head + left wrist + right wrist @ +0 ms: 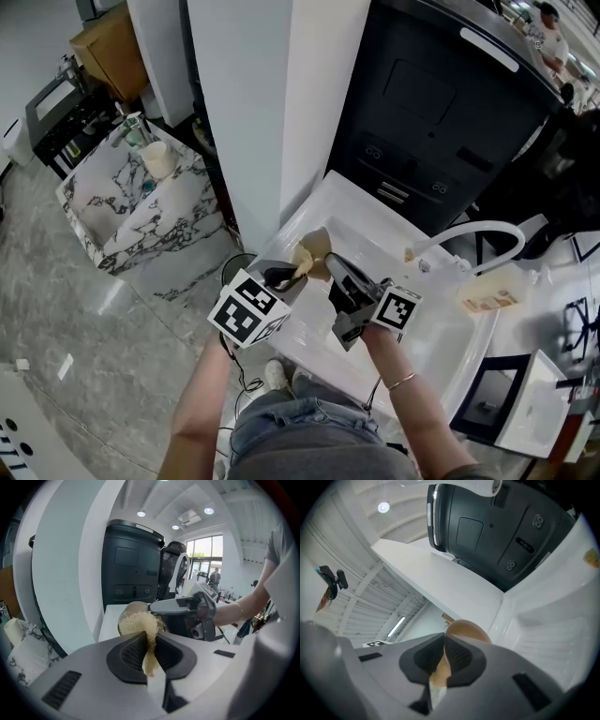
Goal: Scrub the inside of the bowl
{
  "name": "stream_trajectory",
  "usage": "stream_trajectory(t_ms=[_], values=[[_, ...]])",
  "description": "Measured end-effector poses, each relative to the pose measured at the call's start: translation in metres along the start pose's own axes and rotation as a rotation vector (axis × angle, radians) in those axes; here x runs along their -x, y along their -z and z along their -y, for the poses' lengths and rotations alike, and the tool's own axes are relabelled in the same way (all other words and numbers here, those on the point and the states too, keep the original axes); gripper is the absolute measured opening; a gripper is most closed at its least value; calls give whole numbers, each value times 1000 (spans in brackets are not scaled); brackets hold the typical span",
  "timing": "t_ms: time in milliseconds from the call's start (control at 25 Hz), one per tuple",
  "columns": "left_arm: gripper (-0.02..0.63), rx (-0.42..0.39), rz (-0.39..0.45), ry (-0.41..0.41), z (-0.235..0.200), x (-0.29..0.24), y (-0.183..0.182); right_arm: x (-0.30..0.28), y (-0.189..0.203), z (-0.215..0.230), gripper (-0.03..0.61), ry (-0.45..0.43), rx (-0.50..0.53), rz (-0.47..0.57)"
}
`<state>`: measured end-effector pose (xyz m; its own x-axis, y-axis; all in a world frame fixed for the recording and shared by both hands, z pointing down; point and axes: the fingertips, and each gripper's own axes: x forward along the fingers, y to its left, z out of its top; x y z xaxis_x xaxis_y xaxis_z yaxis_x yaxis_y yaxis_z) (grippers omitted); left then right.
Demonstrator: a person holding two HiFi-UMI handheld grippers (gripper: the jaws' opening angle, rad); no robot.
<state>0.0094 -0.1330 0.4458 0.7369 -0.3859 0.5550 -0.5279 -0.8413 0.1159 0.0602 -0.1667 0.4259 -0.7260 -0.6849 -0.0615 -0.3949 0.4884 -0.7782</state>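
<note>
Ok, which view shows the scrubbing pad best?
The left gripper view: the fibrous yellow scrubbing pad fills the centre, pinched between the left gripper's fingers, in front of the bowl. The head view shows only a small pale scrap at the bowl. In the right gripper view I can make out none of it.

Your left gripper (284, 276) is clamped on a scrubber (138, 623). Its jaws are closed, with the pale fibres pinched between them and bulging out past the tips. Your right gripper (334, 269) has its jaws closed on the rim of a bowl (465, 630), with the wall caught between them. The two grippers angle in toward each other, tips close together, with their marker cubes turned up toward you. Your left forearm (199, 403) and right forearm (417, 412) are bare and reach forward and down from your body, converging slightly.
</note>
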Motion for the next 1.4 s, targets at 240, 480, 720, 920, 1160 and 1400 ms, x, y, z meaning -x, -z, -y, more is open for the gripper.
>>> stream_trajectory(t_ms=[240, 480, 720, 920, 1160, 1400], values=[[44, -16, 2, 34, 13, -4, -1, 2, -1, 3, 18, 14, 3, 4], [44, -19, 1, 35, 13, 2, 1, 3, -2, 11, 18, 43, 11, 1], [44, -13, 15, 30, 11, 10, 1, 7, 5, 28, 18, 134, 26, -43], [44, 2, 11, 21, 6, 9, 6, 6, 13, 33, 18, 183, 126, -112], [44, 0, 3, 23, 4, 3, 8, 7, 20, 36, 18, 225, 242, -185], [44, -2, -10, 28, 2, -4, 9, 10, 24, 43, 18, 266, 330, -249]])
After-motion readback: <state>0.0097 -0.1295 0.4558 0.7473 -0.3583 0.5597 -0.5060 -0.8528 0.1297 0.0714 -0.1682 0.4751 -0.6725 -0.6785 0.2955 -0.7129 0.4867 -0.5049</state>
